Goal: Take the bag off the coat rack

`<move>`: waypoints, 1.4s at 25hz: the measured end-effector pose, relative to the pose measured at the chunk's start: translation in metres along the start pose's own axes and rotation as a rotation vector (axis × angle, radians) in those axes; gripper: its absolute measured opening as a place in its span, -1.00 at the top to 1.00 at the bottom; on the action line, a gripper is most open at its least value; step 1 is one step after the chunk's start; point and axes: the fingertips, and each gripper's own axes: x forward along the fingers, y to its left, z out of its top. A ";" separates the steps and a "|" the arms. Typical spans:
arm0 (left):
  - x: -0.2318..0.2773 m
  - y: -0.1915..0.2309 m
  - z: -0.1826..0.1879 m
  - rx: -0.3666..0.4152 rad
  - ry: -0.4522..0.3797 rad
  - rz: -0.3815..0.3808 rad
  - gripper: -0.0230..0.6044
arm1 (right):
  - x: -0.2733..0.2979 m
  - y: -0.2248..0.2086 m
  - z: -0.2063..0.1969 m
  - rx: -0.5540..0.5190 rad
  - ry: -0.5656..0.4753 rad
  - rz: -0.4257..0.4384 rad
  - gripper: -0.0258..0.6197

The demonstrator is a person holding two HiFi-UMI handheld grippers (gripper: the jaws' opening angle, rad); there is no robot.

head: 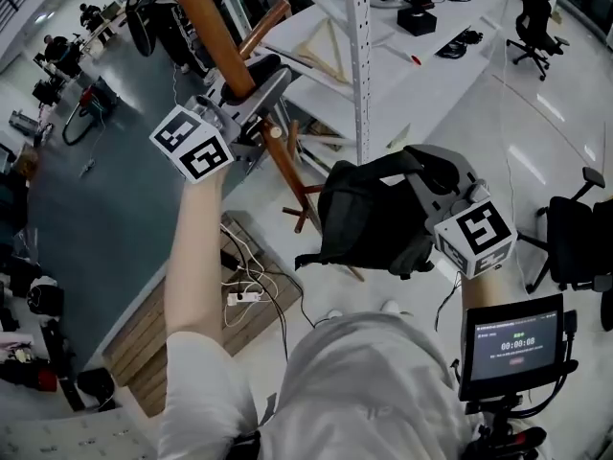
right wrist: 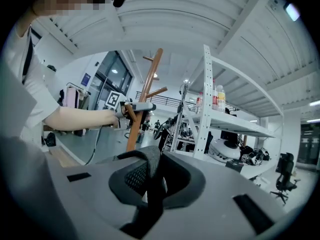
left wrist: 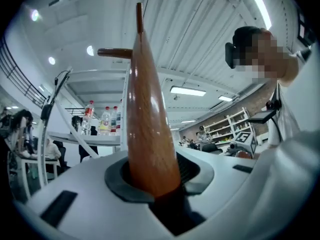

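Observation:
The brown wooden coat rack pole (head: 215,32) slants up out of the head view at top left. My left gripper (head: 263,80) has the pole (left wrist: 147,134) between its jaws; the right pad stands a little off the wood. The black bag (head: 369,220) hangs off the rack, right of the rack's lower stem, with my right gripper (head: 421,166) shut on its top strap. In the right gripper view the dark strap (right wrist: 150,169) is pinched between the pads (right wrist: 127,176). That view also shows the pole (right wrist: 145,99) and the left gripper (right wrist: 135,106) on it.
A white metal shelf (head: 359,65) stands just behind the rack. Cables and a power strip (head: 244,297) lie on a wooden board (head: 192,333) on the floor. An office chair (head: 575,238) is at the right, and a small screen (head: 512,343) on a stand at lower right.

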 end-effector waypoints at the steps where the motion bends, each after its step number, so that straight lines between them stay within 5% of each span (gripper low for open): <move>1: -0.002 0.000 -0.001 -0.012 -0.007 0.018 0.58 | -0.002 -0.001 -0.006 0.005 0.012 -0.009 0.80; 8: -0.033 0.007 -0.007 -0.078 -0.065 0.143 0.00 | -0.021 -0.013 -0.030 0.057 0.062 -0.095 0.80; 16: -0.129 -0.019 -0.025 -0.146 -0.195 0.320 -0.12 | -0.040 -0.019 -0.050 0.091 0.113 -0.174 0.80; 19: -0.151 -0.047 -0.058 -0.136 -0.143 0.352 -0.12 | -0.046 -0.026 -0.058 0.093 0.137 -0.205 0.80; 28: -0.132 -0.138 -0.165 -0.082 0.146 0.275 -0.12 | -0.072 -0.035 -0.083 0.078 0.227 -0.295 0.80; 35: -0.084 -0.158 -0.177 -0.123 0.149 0.140 -0.12 | -0.105 -0.035 -0.100 0.087 0.272 -0.369 0.80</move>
